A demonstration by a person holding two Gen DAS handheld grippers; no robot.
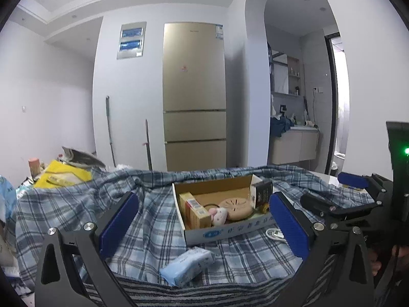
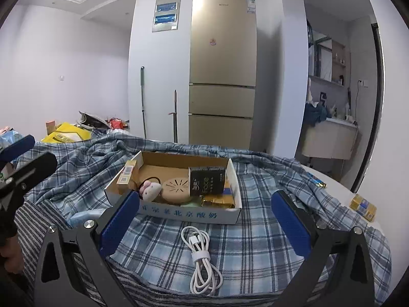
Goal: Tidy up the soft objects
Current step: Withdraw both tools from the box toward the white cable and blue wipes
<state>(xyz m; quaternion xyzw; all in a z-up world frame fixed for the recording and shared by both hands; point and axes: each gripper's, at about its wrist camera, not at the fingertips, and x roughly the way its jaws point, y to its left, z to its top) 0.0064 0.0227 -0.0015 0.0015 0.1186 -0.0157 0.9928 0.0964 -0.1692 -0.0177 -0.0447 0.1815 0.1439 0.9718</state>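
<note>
A cardboard box point(image 2: 179, 211) sits in the middle of a blue checked cloth point(image 2: 255, 243) that covers the table. Blue Chinese writing runs along the box's white front wall, and in the left wrist view a blue oval logo point(image 1: 213, 234) sits beside it; the small words are too blurry to read. Inside the box a small pink and white plush toy point(image 2: 150, 190) lies near the front left corner, touching a round tan disc with slots point(image 2: 176, 188). A black packet with gold letters point(image 2: 207, 181) leans upright at the right side of the box; its letters cannot be read for sure. Yellow cartons with barcodes point(image 2: 127, 173) stand at the left wall. A white coiled cable point(image 2: 200, 255) lies on the cloth just in front of the box. A light blue tissue pack point(image 1: 188, 266) lies near the front edge of the cloth, left of the cable; its print is too small to read. The left gripper point(image 1: 204, 220) is spread wide and holds nothing. The right gripper point(image 2: 205, 223) is also spread wide and empty, with the cable between its blue pads. A gold fridge point(image 2: 222, 71) stands behind, and its top label is blurred. A small yellow pack point(image 2: 363, 207) lies at the right edge of the table, partly cut off by the cloth.
</note>
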